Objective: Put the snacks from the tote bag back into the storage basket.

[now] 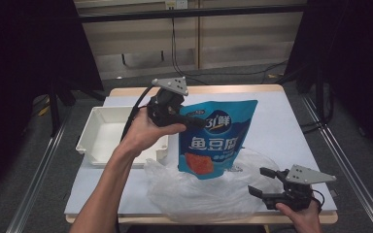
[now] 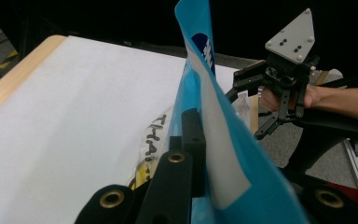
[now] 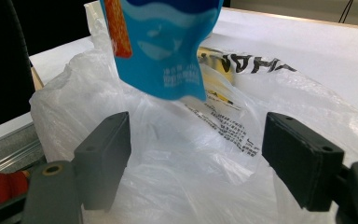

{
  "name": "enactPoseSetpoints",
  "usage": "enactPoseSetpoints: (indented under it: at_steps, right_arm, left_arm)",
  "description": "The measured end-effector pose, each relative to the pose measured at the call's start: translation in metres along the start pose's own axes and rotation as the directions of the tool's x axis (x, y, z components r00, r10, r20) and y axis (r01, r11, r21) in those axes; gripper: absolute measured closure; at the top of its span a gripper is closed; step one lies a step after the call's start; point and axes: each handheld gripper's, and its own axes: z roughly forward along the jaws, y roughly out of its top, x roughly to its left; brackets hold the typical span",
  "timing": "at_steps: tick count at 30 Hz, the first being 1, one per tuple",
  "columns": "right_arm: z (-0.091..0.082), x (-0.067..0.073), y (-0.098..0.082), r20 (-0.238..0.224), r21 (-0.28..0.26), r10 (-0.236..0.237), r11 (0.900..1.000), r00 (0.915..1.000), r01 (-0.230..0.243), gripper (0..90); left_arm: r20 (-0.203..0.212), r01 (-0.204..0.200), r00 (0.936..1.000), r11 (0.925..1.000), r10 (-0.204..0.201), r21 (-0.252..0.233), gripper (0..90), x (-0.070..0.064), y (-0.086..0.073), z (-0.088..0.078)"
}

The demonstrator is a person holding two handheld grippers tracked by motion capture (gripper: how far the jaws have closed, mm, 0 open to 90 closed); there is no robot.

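A blue snack pouch [image 1: 217,138] with white lettering hangs upright above the table, its lower end over a crumpled clear plastic bag [image 1: 194,194]. My left gripper [image 1: 198,122] is shut on the pouch's upper left edge. In the left gripper view the pouch [image 2: 235,158] runs edge-on between the closed jaws. My right gripper [image 1: 261,180] is held open at the bag's right side near the front edge. In the right gripper view its two pads [image 3: 105,156] stand wide apart in front of the bag [image 3: 177,186], with the pouch's bottom [image 3: 168,51] hanging above.
A white rectangular tray [image 1: 97,141] sits at the table's left side behind my left forearm. The table [image 1: 281,121] has a pale cover, with bare room at the back right. Black curtains and metal rails flank both sides.
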Motion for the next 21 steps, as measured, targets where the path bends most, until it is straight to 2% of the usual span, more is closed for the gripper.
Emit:
enactPoseSetpoints:
  at_steps: [7,9,11,21]
  right_arm:
    - [-0.001,0.003,0.001,0.005,-0.009,-0.006,1.000,1.0000,0.006,20.3]
    - [-0.001,0.003,0.002,0.005,-0.014,-0.009,1.000,0.9999,0.009,19.9]
    - [-0.002,0.004,0.002,0.011,-0.016,-0.009,1.000,0.9999,0.009,19.5]
    - [-0.002,0.002,0.001,0.013,-0.019,0.001,1.000,0.9999,0.000,17.9]
  left_arm:
    - [-0.008,-0.009,0.9999,1.0000,0.009,0.002,90.0,-0.002,0.004,-0.016]
    - [-0.012,0.001,0.9999,0.9999,-0.001,-0.012,90.0,-0.003,0.004,-0.022]
    - [-0.019,-0.011,0.9998,0.9999,0.011,-0.013,90.0,-0.002,0.004,-0.028]
    - [-0.078,0.021,0.9967,0.9994,-0.023,-0.029,90.0,0.002,-0.005,-0.051]
